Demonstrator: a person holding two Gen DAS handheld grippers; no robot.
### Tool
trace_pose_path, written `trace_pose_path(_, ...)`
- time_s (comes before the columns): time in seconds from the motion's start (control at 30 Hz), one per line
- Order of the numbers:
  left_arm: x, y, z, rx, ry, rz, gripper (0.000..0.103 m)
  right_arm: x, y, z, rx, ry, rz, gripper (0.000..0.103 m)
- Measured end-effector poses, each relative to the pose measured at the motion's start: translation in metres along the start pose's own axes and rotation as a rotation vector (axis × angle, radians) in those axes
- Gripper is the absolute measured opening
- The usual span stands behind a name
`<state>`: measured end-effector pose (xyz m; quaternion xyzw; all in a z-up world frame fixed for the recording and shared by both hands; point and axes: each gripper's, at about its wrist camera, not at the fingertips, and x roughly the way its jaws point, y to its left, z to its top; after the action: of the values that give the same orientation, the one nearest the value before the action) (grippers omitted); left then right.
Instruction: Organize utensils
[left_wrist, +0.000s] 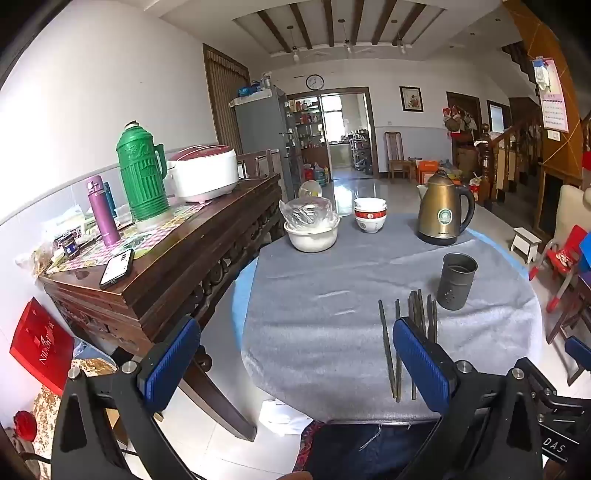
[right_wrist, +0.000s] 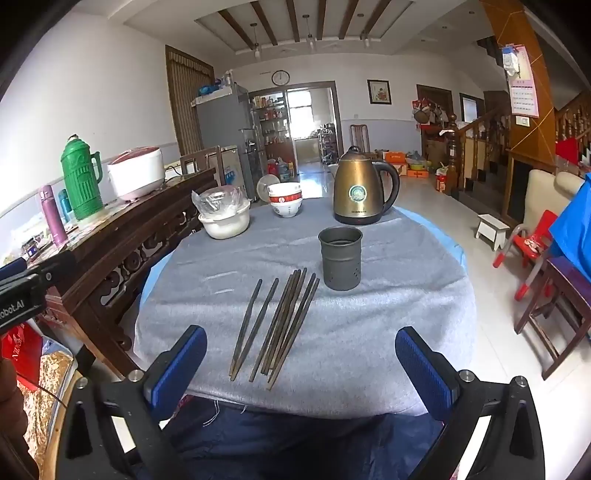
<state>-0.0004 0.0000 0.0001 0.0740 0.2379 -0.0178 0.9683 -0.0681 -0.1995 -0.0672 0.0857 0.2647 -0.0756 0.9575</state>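
Note:
Several dark chopsticks (right_wrist: 279, 325) lie loose side by side on the grey cloth of the round table (right_wrist: 388, 350), tips pointing away from me. A dark metal utensil holder (right_wrist: 340, 257) stands upright just beyond them, empty as far as I can see. My right gripper (right_wrist: 301, 363) is open and empty, held above the near table edge in front of the chopsticks. My left gripper (left_wrist: 295, 363) is open and empty, left of the chopsticks (left_wrist: 410, 339), whose near ends its right finger partly hides. The holder (left_wrist: 456, 280) shows at right.
A brass electric kettle (right_wrist: 360, 188), stacked bowls (right_wrist: 285, 201) and a white bowl with plastic wrap (right_wrist: 224, 218) stand at the table's far side. A wooden sideboard (left_wrist: 177, 258) with a green thermos, rice cooker and phone is at left. Chairs and a stool stand at right.

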Motion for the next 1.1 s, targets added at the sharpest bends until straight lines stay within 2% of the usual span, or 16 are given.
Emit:
trace_pose_path(0.1,0.000,-0.001,0.000,0.004,0.000,0.002,0.103,0.003,-0.010,0.001,0.038,0.014,0.027,0.103)
trace_pose_path(0.27,-0.003,-0.009,-0.004,0.015,-0.002,-0.004,0.103,0.004,-0.008,0.000,0.020,0.012,0.018,0.103)
trace_pose_path(1.1,0.012,0.002,-0.008,-0.002,0.041,-0.008,0.103,0.011,-0.008,0.001,0.021,0.038,0.026,0.103)
